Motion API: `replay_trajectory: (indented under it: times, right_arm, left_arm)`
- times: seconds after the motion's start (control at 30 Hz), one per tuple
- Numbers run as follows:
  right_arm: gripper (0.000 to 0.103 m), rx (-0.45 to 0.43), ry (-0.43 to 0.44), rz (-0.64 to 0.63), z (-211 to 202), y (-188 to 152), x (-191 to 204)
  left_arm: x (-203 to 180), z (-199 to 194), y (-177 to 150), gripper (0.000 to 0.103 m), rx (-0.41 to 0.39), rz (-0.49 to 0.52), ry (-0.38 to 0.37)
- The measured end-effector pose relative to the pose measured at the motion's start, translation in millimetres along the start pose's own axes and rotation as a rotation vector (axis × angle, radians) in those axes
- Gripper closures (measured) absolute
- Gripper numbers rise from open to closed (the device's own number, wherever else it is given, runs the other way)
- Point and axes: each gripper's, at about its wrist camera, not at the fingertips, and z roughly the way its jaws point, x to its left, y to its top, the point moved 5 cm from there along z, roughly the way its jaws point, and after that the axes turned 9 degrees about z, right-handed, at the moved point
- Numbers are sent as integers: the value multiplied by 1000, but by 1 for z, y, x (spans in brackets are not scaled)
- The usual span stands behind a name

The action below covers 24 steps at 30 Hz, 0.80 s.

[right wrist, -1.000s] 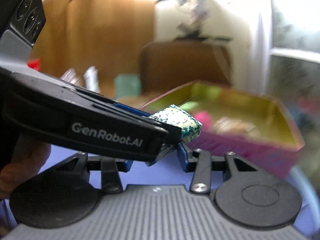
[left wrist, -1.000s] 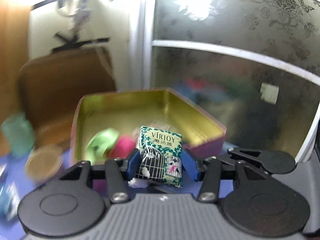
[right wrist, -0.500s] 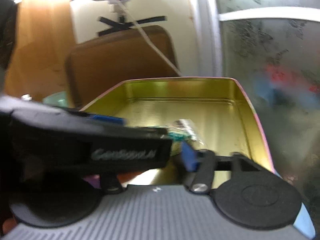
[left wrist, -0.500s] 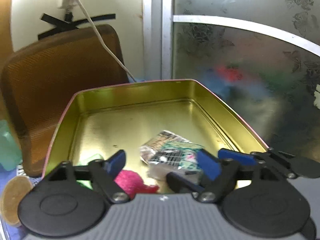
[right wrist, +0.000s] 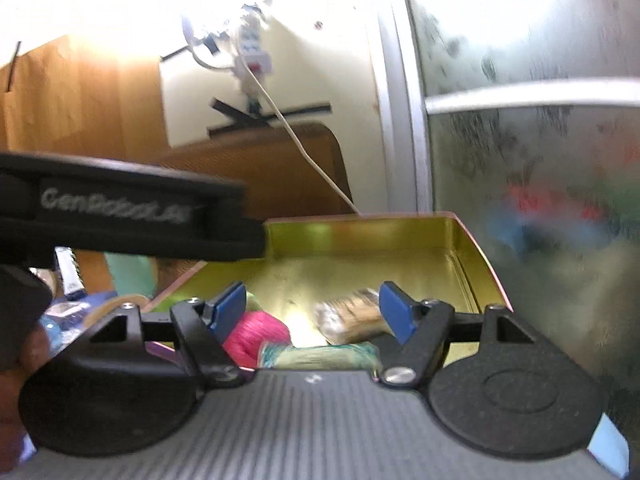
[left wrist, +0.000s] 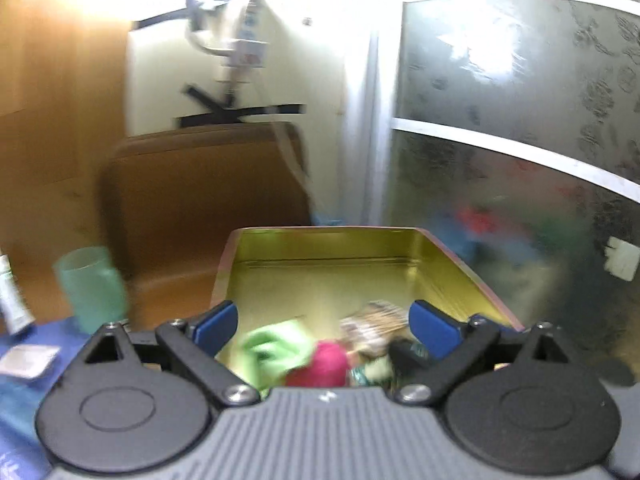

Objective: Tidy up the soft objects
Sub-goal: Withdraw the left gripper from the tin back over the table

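A gold-lined tin with pink outer walls [left wrist: 332,248] [right wrist: 476,240] stands ahead of both grippers. Inside lie a green soft item [left wrist: 276,348], a pink soft ball [left wrist: 320,364] [right wrist: 252,332], and tissue packs [left wrist: 376,318] [right wrist: 348,320], one green-patterned pack [right wrist: 328,356] nearest. My left gripper [left wrist: 324,320] is open and empty, held above the tin's near end. My right gripper [right wrist: 312,308] is open and empty above the same near end. The left gripper's black body [right wrist: 132,208] crosses the left of the right wrist view.
A brown chair back [left wrist: 204,200] stands behind the tin. A green cup [left wrist: 92,288] and a tube [left wrist: 12,296] stand on the blue table cover at left. A frosted glass door [left wrist: 520,140] fills the right. A white cable [right wrist: 316,160] hangs from the wall.
The left gripper opened and let the green-patterned tissue pack drop into the tin. Both grippers have drawn back from inside the tin and risen a little.
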Motion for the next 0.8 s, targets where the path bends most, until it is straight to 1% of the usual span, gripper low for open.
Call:
replay_trajectory:
  times: [0.07, 0.17, 0.23, 0.27, 0.43, 0.5, 0.6, 0.67, 0.73, 0.8]
  right_arm:
    - [28, 0, 40, 2, -4, -4, 13]
    - [28, 37, 103, -32, -5, -15, 39]
    - [28, 84, 145, -65, -2, -27, 59]
    - [29, 111, 169, -79, 0, -34, 69]
    - [30, 224, 280, -154, 3, -66, 116]
    - [31, 284, 325, -173, 6, -75, 134]
    - [36, 381, 385, -192, 8, -90, 158]
    - [43, 435, 417, -213, 10, -99, 172]
    - [47, 479, 444, -236, 13, -108, 186]
    - [47, 512, 466, -248, 16, -116, 198]
  left_arm:
    - [19, -10, -14, 7, 17, -13, 58]
    - [55, -23, -44, 7, 71, -60, 151]
    - [77, -30, -63, 6, 110, -99, 188]
    - [89, -35, -74, 6, 132, -116, 218]
    - [145, -62, -120, 6, 201, -205, 324]
    - [166, -72, -139, 7, 225, -230, 371]
    - [197, -90, -169, 10, 266, -290, 419]
    - [215, -103, -186, 12, 281, -328, 449]
    - [235, -116, -200, 14, 289, -361, 488]
    - [254, -125, -209, 14, 294, -375, 538]
